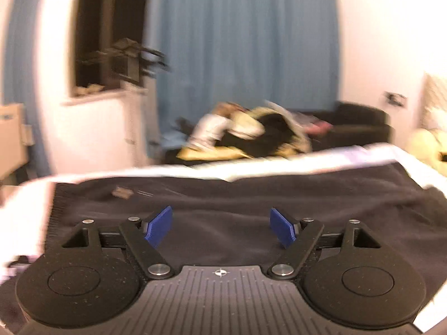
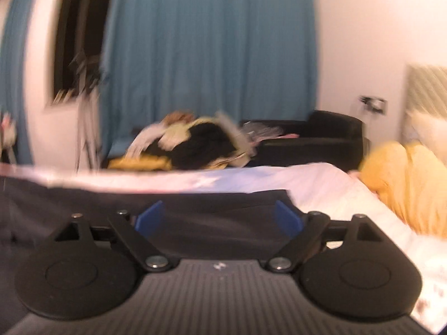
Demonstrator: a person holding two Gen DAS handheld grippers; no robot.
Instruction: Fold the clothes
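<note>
While both views are smeared by blur, the dark garment [image 1: 251,195] shows lying spread flat on the white-sheeted bed [image 1: 251,167], reaching almost to its far edge. The left gripper [image 1: 220,226] hovers low over the cloth, its 2 blue pads [image 1: 157,226] spread wide with nothing between them. The right gripper [image 2: 219,219] is likewise splayed apart and empty, above the garment's right end [image 2: 223,212], near the bed's right side. Beyond the far edge sit a heap of clothes [image 2: 195,142] and a blue curtain [image 2: 209,42].
</note>
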